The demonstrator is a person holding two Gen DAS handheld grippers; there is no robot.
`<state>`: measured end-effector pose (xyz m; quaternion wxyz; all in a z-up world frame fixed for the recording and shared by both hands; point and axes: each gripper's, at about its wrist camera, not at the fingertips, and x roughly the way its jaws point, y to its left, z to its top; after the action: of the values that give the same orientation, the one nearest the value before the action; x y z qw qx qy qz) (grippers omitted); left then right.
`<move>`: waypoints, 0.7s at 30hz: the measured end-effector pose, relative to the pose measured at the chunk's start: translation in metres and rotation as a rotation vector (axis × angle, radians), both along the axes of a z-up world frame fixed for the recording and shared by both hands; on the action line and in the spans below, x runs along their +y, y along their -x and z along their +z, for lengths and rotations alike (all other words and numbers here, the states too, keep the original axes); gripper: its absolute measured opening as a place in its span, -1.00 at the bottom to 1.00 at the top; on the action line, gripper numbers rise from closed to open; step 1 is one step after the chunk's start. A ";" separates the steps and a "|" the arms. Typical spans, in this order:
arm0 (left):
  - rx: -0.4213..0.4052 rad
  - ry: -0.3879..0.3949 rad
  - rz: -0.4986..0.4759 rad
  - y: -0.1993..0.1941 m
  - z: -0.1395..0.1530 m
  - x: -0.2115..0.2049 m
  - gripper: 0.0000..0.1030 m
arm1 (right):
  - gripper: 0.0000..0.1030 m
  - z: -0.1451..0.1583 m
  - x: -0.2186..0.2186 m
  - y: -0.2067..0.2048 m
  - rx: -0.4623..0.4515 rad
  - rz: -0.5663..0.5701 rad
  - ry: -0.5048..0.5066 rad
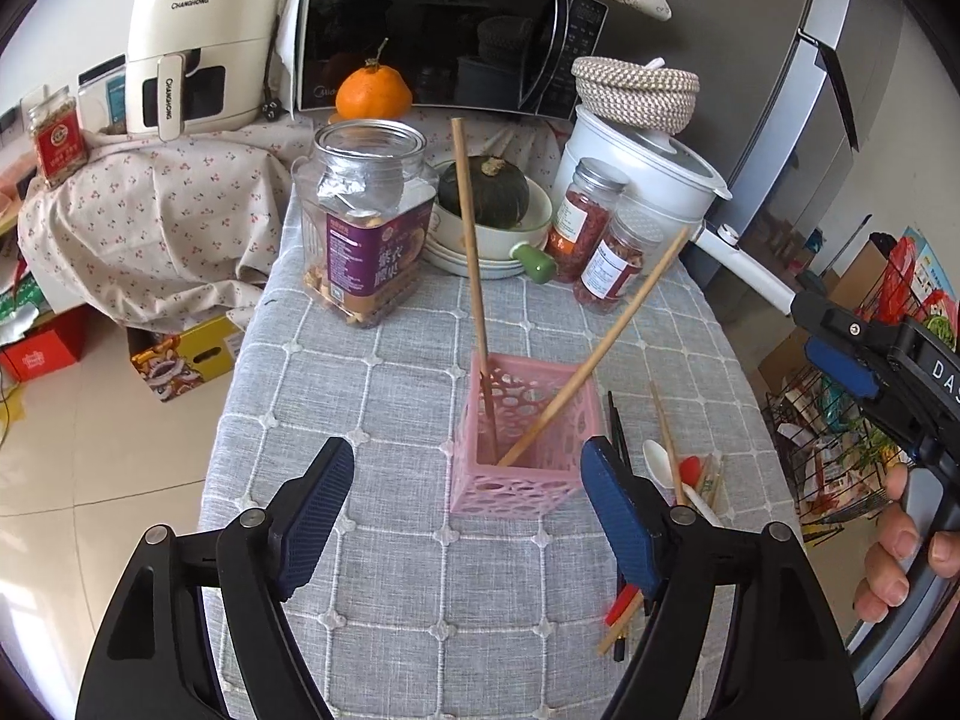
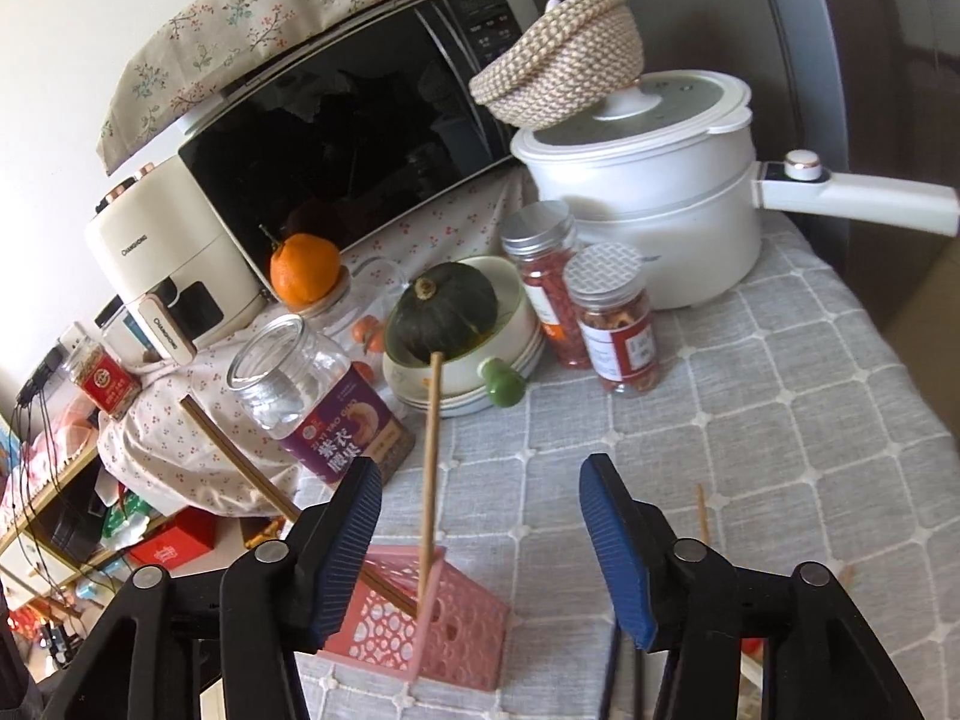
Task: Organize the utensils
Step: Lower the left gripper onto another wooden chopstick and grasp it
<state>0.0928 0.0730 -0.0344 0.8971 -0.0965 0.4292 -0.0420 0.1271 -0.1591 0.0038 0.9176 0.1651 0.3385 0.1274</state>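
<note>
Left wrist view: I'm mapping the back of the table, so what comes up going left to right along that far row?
Air fryer → big open jar → green squash in its bowl → two red-filled jars → white pot.

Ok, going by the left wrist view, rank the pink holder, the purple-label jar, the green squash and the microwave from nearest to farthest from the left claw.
1. Pink holder, just ahead of the left claw, slightly right.
2. Purple-label jar, farther back, left.
3. Green squash in its bowl, behind centre.
4. Microwave, at the very back.
</note>
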 end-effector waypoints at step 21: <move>0.213 -0.087 -0.198 0.006 -0.038 -0.149 0.58 | 0.61 -0.045 -0.146 0.068 0.278 -0.139 0.146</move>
<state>0.0866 -0.0757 -0.0721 0.8412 -0.0186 0.5309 -0.1012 0.0588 -0.3048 -0.0412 0.8779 0.1373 0.4584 0.0147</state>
